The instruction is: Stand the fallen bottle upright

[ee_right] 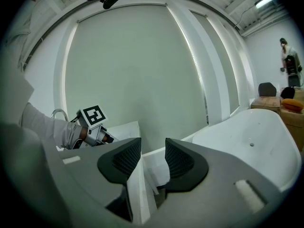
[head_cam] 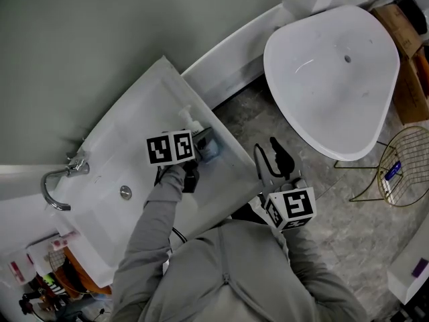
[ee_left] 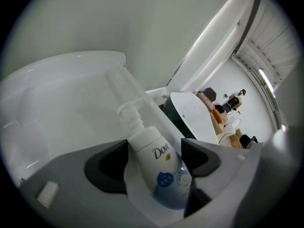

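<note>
Gripping smooth rounded pump bottle w/ left gripper at glossy sink.

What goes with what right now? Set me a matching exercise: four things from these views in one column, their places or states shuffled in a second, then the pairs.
Things:
1. bottle
2. right gripper
3. faucet
4. wire basket

Places or states:
A. on the floor beside the bathtub
B. jaws apart, nothing between them
C. between the jaws of the left gripper
D. chrome, at the edge of the sink

Pairs: 1-C, 2-B, 3-D, 4-A
</note>
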Tool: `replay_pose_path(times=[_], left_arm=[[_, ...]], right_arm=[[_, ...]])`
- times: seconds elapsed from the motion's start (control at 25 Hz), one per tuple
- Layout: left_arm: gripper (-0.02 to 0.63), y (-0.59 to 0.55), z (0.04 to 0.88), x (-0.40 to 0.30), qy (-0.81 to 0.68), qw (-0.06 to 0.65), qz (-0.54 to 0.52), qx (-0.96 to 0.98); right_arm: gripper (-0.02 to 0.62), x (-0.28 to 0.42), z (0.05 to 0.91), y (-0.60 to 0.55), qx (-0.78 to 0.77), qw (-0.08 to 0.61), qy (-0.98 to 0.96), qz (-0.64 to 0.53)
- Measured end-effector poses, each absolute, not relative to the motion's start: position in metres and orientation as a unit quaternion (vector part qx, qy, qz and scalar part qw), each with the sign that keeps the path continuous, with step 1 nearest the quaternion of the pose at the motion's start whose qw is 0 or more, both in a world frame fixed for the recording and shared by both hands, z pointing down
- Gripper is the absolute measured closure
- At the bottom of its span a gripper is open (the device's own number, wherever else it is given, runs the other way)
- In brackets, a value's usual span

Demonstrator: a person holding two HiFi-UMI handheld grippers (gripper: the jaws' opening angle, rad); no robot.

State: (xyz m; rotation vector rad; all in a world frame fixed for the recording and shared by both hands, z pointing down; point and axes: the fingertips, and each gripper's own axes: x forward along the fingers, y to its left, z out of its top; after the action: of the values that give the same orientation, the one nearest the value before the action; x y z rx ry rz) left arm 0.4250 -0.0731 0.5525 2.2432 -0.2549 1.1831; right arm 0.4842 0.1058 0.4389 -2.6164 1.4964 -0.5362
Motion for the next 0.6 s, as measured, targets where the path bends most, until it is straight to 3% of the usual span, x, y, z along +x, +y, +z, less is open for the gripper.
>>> replay_pose_path(times=[0.2,0.28,0.6], left_arm=[[0.232,-0.0767,0.5541,0.4256,-0.101,0.311,0.444,0.834],[0.272,-0.0782,0.5541,0.4267,-0.106,0.321,0.436,0.834],[0.299,-0.0769,0.5507,0.4268,-0.101,0.35,0.421,0.831]], right_arm=[[0.454,0.4918,0.4448,0.1061,-0.857,0.041,0.482,-0.18],[0.454,0.4914,0.445,0.1047,-0.856,0.041,0.482,-0.18],[0.454,0.485,0.4432,0.1057,-0.859,0.035,0.478,-0.179]])
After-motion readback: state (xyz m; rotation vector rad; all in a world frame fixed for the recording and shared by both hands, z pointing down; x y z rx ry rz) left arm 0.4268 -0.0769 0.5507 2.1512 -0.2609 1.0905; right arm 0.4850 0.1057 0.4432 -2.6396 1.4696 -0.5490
